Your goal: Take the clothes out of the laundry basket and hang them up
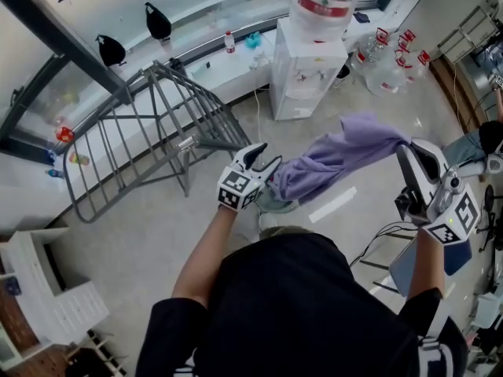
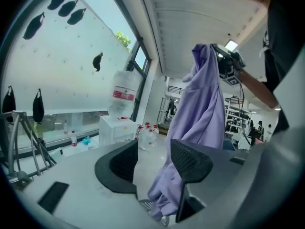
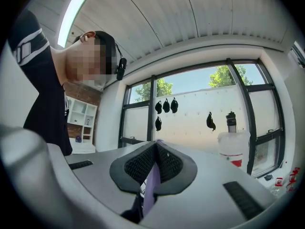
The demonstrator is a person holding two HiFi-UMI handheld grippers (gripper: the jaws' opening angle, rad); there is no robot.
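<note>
A purple garment [image 1: 338, 151] is held high by the right tongs [image 1: 409, 151], which are closed fully on one edge of the cloth. A thin strip of purple is seen pinched between the two pads. The left tongs [image 1: 266, 159] are wide open. The lower end of the garment hangs down between their jaws, but it is not pressed by the pads, so nothing is gripped on this side.

The task is judged to be at an early stage. One garment is out of the basket and is lifted in the air, but it is not yet hung. The grey drying rack [image 1: 149, 124] beside the window is seen bare, well apart from the cloth. The laundry basket cannot be made out with certainty, so what is left in it is not known.

A red label is seen on the big bottle [image 1: 322, 6] of the water dispenser [image 1: 302, 77], but its writing is too small to be read. No other readable writing is found.
</note>
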